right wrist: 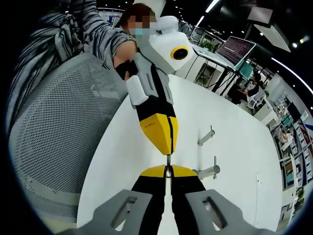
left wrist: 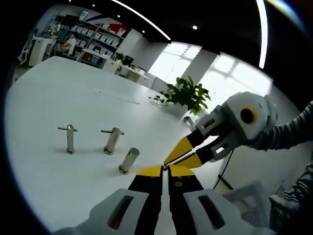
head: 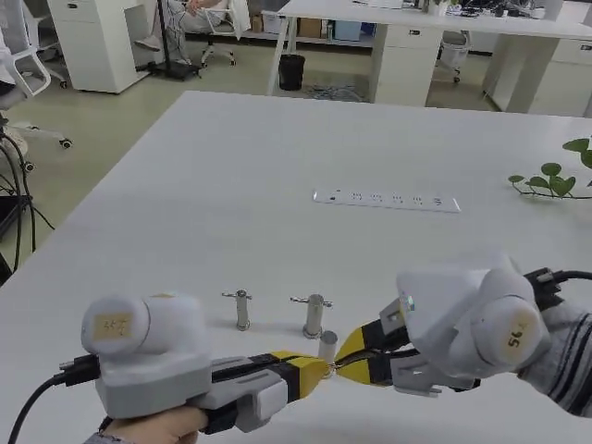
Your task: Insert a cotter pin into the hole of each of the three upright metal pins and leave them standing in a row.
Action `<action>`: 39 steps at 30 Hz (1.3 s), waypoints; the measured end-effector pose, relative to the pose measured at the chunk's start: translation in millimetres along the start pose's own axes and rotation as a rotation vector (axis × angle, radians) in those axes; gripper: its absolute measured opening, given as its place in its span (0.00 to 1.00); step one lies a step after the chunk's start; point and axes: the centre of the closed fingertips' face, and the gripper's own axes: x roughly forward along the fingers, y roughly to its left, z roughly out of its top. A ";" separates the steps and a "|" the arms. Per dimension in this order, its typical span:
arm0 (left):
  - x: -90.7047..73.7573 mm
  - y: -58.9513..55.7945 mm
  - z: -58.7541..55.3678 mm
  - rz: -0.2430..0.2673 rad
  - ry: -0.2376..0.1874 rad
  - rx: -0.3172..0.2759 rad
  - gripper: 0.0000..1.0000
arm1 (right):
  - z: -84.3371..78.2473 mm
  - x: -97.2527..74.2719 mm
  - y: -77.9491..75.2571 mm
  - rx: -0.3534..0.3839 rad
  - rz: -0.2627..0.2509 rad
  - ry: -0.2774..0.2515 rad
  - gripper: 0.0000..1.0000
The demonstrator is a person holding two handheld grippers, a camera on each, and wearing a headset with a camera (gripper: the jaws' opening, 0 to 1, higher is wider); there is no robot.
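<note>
Metal cotter pin [right wrist: 167, 164] between opposing yellow fingers [right wrist: 159, 132]

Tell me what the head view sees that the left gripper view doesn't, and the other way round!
Head view: a black bin standing on the floor beyond the table.
Left gripper view: bright windows and ceiling lights.
Both: three metal pins standing in a row, two with cotter pins through them and the nearest pin bare. The left gripper and right gripper meet tip to tip, pinching a cotter pin.
</note>
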 end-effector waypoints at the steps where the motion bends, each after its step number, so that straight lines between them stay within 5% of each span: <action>1: -0.2 -2.4 -0.3 -0.009 0.001 0.020 0.00 | 0.1 0.0 0.0 0.000 -0.001 0.000 0.00; 18: -6.6 -20.9 6.2 -0.116 -0.001 0.376 0.00 | -2.8 -9.0 6.6 0.167 0.058 -0.057 0.00; 27: -8.2 -30.7 1.3 -0.172 0.018 0.417 0.00 | 5.5 -11.6 17.2 0.239 0.117 -0.126 0.00; 39: -7.8 -28.1 -6.0 -0.158 0.048 0.456 0.00 | 2.8 -12.4 21.4 0.174 0.128 -0.061 0.00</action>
